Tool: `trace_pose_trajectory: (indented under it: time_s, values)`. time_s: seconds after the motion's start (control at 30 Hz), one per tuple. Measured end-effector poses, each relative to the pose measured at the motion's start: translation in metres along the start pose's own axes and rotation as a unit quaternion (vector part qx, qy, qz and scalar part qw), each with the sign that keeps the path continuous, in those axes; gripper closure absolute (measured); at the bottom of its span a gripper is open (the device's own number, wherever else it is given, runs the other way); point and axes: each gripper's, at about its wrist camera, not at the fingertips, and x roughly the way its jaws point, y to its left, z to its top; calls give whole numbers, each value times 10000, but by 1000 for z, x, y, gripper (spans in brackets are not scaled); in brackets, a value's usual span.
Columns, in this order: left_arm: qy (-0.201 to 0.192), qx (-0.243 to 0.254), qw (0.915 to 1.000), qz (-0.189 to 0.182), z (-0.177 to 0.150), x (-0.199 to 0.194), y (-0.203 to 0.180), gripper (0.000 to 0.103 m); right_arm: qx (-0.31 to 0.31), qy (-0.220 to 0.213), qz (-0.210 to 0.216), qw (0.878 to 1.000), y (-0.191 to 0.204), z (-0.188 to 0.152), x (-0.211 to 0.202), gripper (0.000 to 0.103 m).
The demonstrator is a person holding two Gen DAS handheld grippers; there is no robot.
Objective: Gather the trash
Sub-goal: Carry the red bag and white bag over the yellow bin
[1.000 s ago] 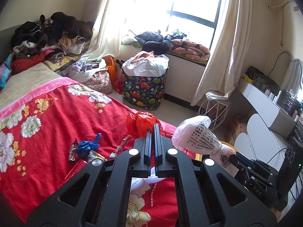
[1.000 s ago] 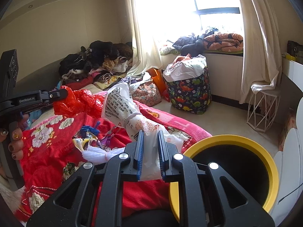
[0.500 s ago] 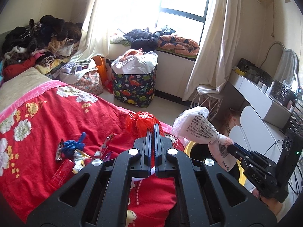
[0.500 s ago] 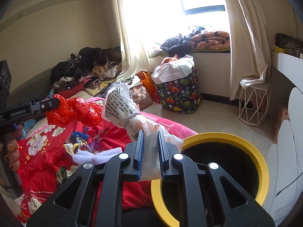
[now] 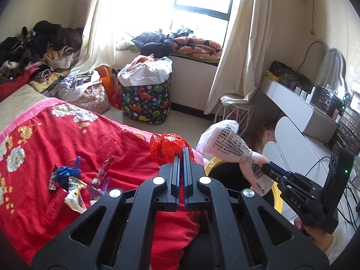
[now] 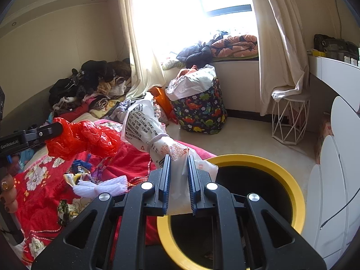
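My left gripper (image 5: 181, 151) is shut on a crumpled red plastic bag (image 5: 167, 146), held above the edge of the red bed; the bag also shows in the right wrist view (image 6: 87, 138). My right gripper (image 6: 178, 159) is shut on a white printed plastic bag (image 6: 146, 123) and holds it over the rim of the yellow-rimmed black bin (image 6: 290, 186). The white bag (image 5: 227, 141) and the bin (image 5: 210, 164) also show in the left wrist view. Several wrappers (image 5: 69, 180) and a white foam piece (image 6: 99, 187) lie on the bedspread.
The red flowered bedspread (image 5: 45, 139) fills the left. A dinosaur-print laundry basket (image 5: 146, 103) stands by the window. A white wire stool (image 6: 290, 117), a white desk (image 5: 292, 103) and white chair backs (image 6: 337, 157) stand on the right. Clothes (image 5: 33, 51) are heaped at the bed's far end.
Both grippers have moved right, away from the bed and towards the bin, each still holding its bag. The bin now fills more of the right wrist view.
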Motion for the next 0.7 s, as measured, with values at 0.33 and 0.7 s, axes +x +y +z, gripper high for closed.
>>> trace_pose_trajectory:
  time_s: [0.33, 0.7]
  values:
    - [86, 202, 9995, -222, -4, 8, -25, 103, 213, -5, -240, 9995, -23, -2, -2, 89]
    - [207, 381, 9981, -447, -11, 21, -50, 103, 496, 22, -513, 9974, -50, -7, -3, 89]
